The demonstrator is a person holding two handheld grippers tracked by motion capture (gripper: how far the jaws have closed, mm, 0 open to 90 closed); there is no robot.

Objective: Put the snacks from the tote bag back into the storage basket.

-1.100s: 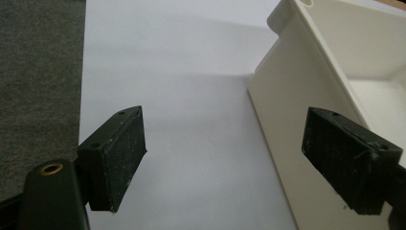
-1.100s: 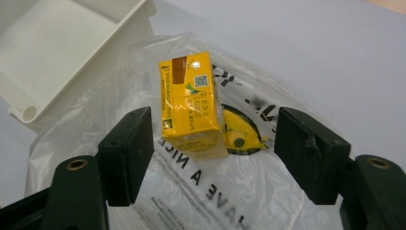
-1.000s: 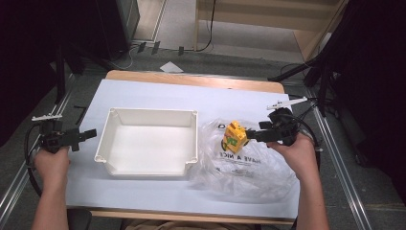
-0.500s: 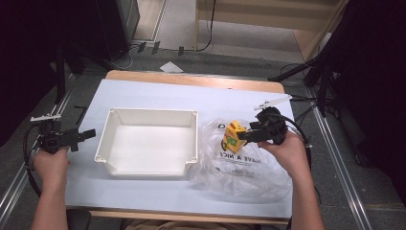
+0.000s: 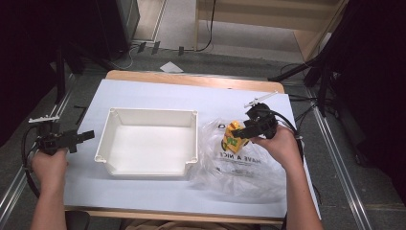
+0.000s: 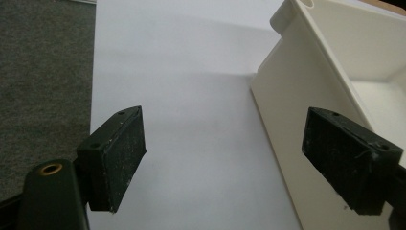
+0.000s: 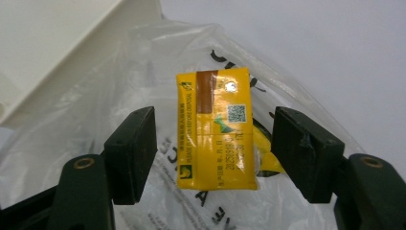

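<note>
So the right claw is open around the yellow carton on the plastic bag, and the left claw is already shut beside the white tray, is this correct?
Not quite. The left claw is open: the left gripper view shows its jaws wide apart with bare table between them, beside the white tray. The rest holds: the right claw stands open around the yellow carton on the plastic bag.

**Two black grippers, bare arms**

The person's forearms are bare, with no sleeves. Each hand has a black gripper with a black cable. The left gripper [image 6: 225,163] has two flat, dusty black pads and a brass ring. The right gripper [image 7: 215,153] has brass rings on both sides.
</note>
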